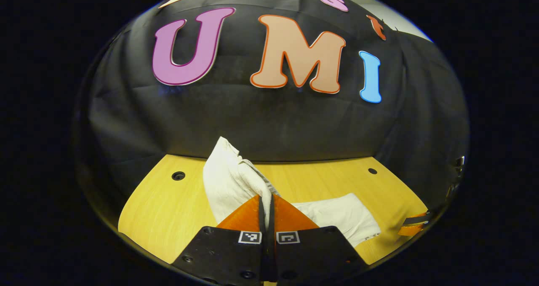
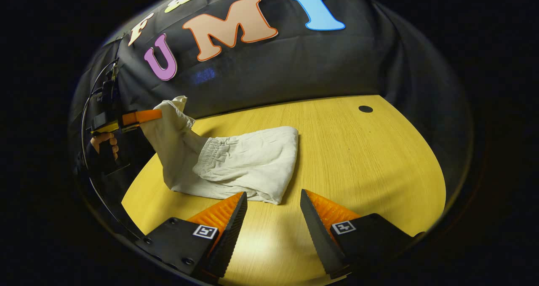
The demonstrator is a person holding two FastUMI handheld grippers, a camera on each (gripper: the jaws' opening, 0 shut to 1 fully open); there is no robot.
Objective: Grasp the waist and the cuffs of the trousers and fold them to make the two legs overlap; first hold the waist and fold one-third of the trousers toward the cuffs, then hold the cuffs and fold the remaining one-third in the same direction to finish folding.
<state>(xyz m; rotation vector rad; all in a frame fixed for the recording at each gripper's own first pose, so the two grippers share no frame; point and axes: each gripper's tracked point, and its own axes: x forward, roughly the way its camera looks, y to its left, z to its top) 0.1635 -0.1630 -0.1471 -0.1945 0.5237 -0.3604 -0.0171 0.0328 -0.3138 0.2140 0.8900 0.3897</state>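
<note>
Left gripper view. I see my left gripper (image 1: 267, 201) with its two fingers pressed together on a fold of the trousers (image 1: 229, 180), a pale, creased garment. The pinched cloth rises in a peak above the fingertips, clear of the table (image 1: 168, 210); the rest of the trousers trails down to the right of the fingers and lies flat on the wood. Two small round holes (image 1: 178, 176) sit in the tabletop, one well to the left of the trousers and one well to the right. At the table's right edge I see part of the other gripper, too small to judge.

Right gripper view. My right gripper (image 2: 273, 204) hangs over the table (image 2: 370, 159) with its fingers spread wide and holding nothing; bare wood shows between them. The trousers (image 2: 248, 159) lie just beyond the left fingertip, their gathered waistband facing left. From that end a length of cloth is lifted off the table, up to the left gripper (image 2: 147, 116), which a hand (image 2: 105, 143) holds. One hole (image 2: 365, 108) lies well to the right of the trousers.
</note>
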